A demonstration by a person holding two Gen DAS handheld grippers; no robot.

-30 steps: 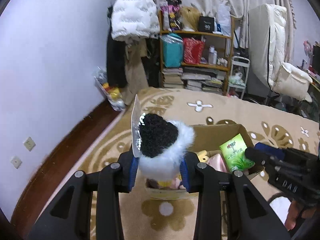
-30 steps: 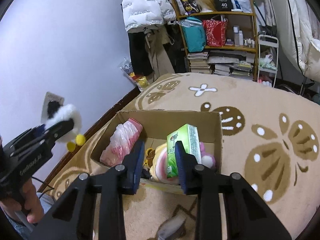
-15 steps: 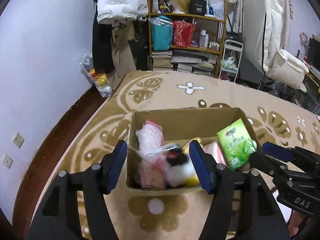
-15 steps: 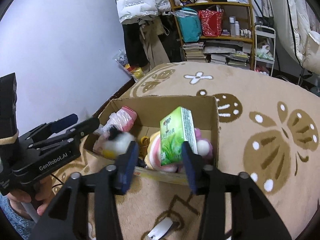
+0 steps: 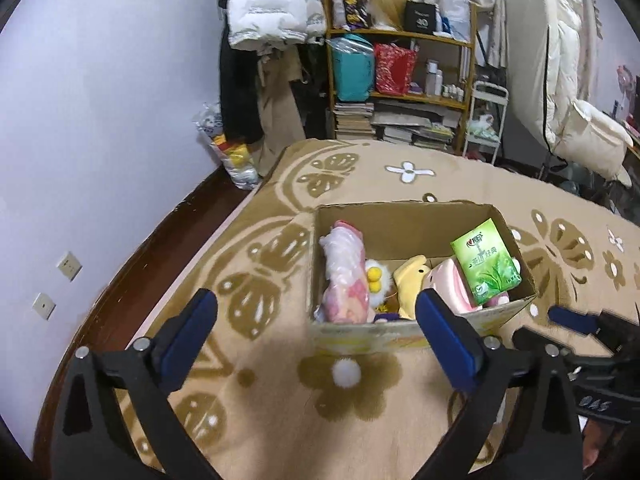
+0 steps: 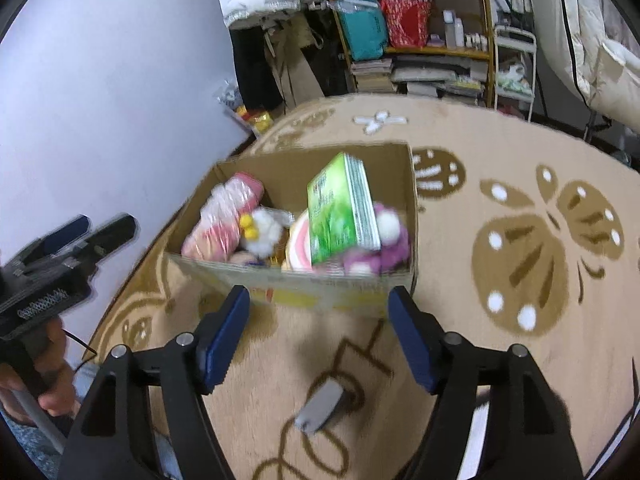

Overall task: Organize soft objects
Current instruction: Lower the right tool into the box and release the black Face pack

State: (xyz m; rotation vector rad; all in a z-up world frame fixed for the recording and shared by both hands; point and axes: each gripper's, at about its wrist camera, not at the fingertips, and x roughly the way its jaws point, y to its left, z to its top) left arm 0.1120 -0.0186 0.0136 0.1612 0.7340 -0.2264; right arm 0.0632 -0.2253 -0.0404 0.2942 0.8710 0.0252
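Observation:
An open cardboard box (image 5: 404, 222) (image 6: 292, 280) stands on the patterned rug. In it lie a pink wrapped soft toy (image 5: 344, 276) (image 6: 224, 220), a white fluffy toy with yellow pompoms (image 5: 378, 276) (image 6: 262, 230), a yellow plush (image 5: 412, 280), a pink plush (image 5: 444, 284), a purple plush (image 6: 384, 244) and a green tissue pack (image 5: 486, 268) (image 6: 340, 212). My left gripper (image 5: 316, 332) is open and empty, just in front of the box. My right gripper (image 6: 320, 336) is open and empty in front of the box's near wall.
A grey flat object (image 6: 320, 406) lies on the rug below my right gripper. A wooden shelf (image 5: 400, 80) with bags and books stands at the back. A white jacket (image 5: 272, 8) hangs beside it. The wall (image 5: 100, 120) is on the left.
My left gripper opened and let go of the black-and-white fluffy toy, which dropped into the box. Both grippers opened wider and drew back from the box.

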